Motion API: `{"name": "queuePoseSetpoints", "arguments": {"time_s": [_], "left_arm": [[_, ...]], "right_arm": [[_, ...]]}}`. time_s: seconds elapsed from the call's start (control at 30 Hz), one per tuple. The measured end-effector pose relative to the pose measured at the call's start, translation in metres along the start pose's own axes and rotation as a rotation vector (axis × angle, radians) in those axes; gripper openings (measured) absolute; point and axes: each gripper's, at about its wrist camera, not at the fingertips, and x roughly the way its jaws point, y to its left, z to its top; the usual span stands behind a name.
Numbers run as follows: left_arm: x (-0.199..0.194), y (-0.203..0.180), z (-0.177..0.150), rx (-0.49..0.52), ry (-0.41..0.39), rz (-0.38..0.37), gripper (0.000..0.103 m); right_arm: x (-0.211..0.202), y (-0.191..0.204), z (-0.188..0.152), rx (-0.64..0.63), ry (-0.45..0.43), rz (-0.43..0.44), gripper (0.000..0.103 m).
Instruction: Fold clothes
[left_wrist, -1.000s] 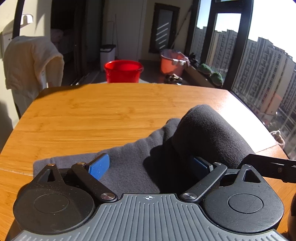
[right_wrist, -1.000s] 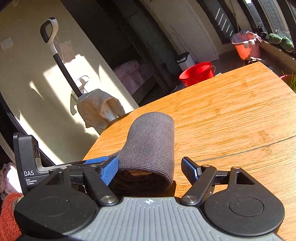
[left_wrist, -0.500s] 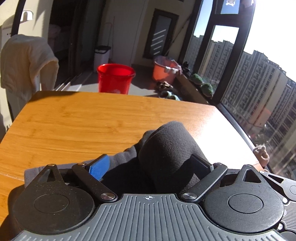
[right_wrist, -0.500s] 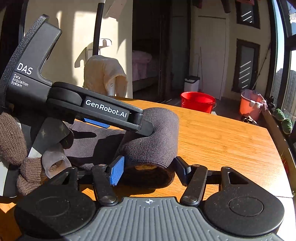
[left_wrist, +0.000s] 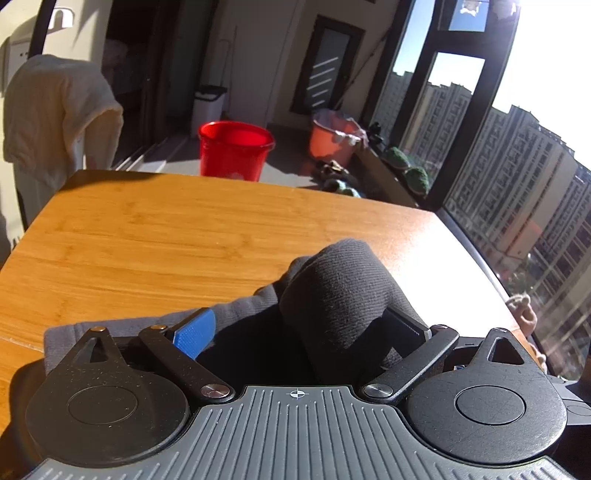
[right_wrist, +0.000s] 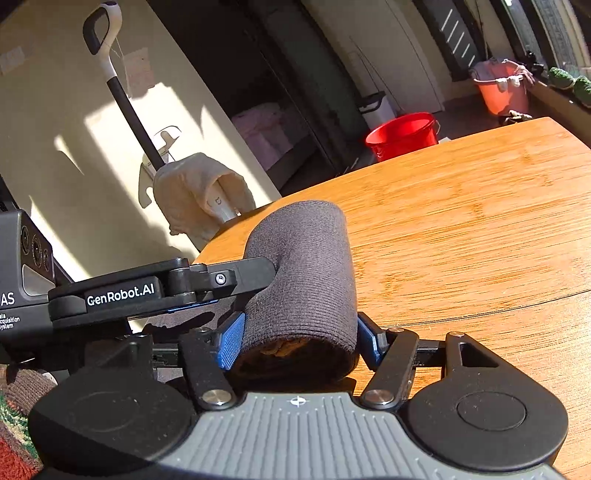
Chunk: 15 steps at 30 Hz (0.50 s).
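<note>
A dark grey garment lies on the wooden table (left_wrist: 155, 229), one end wound into a thick roll (left_wrist: 340, 291) and the rest flat (left_wrist: 240, 310). My left gripper (left_wrist: 299, 328) is open wide: its blue left pad is over the flat cloth, and the roll leans on its right finger. In the right wrist view the roll (right_wrist: 306, 266) points away from me, and my right gripper (right_wrist: 299, 343) is shut on its near end, blue pads pressed on both sides. The left gripper (right_wrist: 236, 277) reaches in from the left and touches the roll's side.
A red bucket (left_wrist: 234, 149) and an orange tub (left_wrist: 332, 138) stand on the floor beyond the table. A cream cloth (right_wrist: 199, 192) hangs on a mop handle at the left. A tall window (left_wrist: 517, 147) is at the right, close to the table edge.
My right gripper's fingers have narrowed onto the roll's near end. The left gripper has stayed open beside the roll. Both views have shifted and tilted.
</note>
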Motion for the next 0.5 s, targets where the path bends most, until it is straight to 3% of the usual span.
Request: {"name": "queuePoseSetpoints", "arguments": {"time_s": [0.07,0.2,0.33,0.4,0.5], "left_arm": [[-0.006,0.001,0.005,-0.011,-0.024,-0.010,0.099],[-0.018,0.004,0.017,-0.037,-0.068,-0.022,0.099],[-0.015,-0.006,0.022,-0.015,-0.056,-0.043,0.099],[-0.008,-0.012,0.018,0.040,-0.039,0.006,0.100],[0.000,-0.004,0.012,0.047,-0.016,0.062,0.100]], "right_arm": [[-0.008,0.007,0.006,-0.082,-0.041,-0.069,0.054],[-0.008,0.052,-0.005,-0.508,-0.065,-0.291,0.054],[0.005,0.091,-0.035,-0.819,-0.071,-0.390,0.057],[0.005,0.097,-0.039,-0.848,-0.069,-0.376,0.061],[-0.003,0.089,-0.026,-0.716,-0.075,-0.288,0.073]]}}
